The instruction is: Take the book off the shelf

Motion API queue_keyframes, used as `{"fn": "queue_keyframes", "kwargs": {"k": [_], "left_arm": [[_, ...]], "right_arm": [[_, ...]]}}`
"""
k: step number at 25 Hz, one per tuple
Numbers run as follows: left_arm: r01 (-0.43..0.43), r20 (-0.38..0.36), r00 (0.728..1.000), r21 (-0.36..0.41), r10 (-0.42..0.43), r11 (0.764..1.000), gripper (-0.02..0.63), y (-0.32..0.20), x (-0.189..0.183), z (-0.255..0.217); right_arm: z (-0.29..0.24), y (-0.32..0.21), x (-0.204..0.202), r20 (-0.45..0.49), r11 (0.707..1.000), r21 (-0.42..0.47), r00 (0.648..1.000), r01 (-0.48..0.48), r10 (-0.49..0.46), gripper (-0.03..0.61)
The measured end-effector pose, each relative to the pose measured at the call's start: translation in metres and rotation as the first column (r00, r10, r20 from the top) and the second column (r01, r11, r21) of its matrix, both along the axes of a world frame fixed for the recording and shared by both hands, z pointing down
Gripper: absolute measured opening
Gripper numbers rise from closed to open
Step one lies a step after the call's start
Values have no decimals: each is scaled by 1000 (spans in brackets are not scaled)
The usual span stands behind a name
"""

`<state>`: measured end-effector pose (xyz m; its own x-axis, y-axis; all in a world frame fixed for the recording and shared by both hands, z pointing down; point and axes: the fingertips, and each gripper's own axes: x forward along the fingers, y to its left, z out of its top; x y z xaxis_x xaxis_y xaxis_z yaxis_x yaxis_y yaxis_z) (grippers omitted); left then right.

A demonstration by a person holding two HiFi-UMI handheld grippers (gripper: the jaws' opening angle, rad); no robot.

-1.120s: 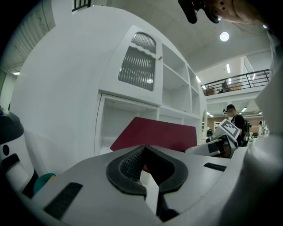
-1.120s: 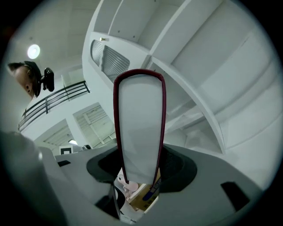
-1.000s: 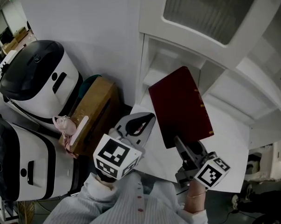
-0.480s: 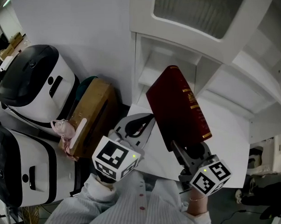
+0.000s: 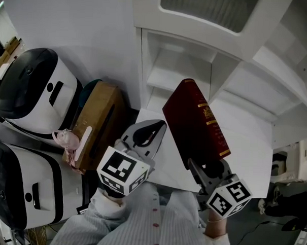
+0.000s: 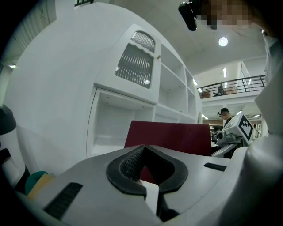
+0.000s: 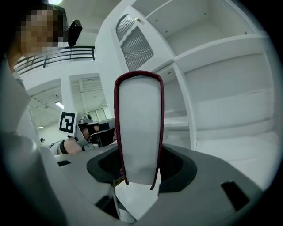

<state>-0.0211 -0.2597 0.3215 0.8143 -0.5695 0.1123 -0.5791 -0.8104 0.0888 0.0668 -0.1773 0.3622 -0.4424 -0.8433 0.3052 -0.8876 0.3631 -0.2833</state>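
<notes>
A dark red book [image 5: 196, 126] with gold print on its spine hangs tilted in front of the white shelf unit [image 5: 176, 64], clear of its compartments. My right gripper [image 5: 208, 168] is shut on the book's lower end. In the right gripper view the white page edge of the book [image 7: 139, 128] stands upright between the jaws of the right gripper [image 7: 139, 174]. My left gripper [image 5: 152, 132] is just left of the book, shut with nothing in it. Beyond the left gripper [image 6: 143, 150], the left gripper view shows the book's cover [image 6: 172, 139].
A white ledge [image 5: 254, 149] runs under the shelf compartments. To the left stand two black-and-white machines [image 5: 33, 89] [image 5: 19, 179], a brown cardboard box [image 5: 95, 117] and a pink object [image 5: 66, 141]. My striped sleeves [image 5: 154, 221] fill the bottom edge.
The right gripper has turned the book, so its spine with gold print now faces up instead of the flat cover. The left gripper has barely moved.
</notes>
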Motion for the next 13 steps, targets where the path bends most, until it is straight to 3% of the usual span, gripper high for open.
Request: {"fn": "queue_keyframes", "kwargs": {"k": [13], "left_arm": [[-16, 9, 1000, 1, 16, 1000, 9, -2, 3, 2]], "right_arm": [[-2, 0, 0, -7, 1000, 10, 1000, -16, 16, 233]]}}
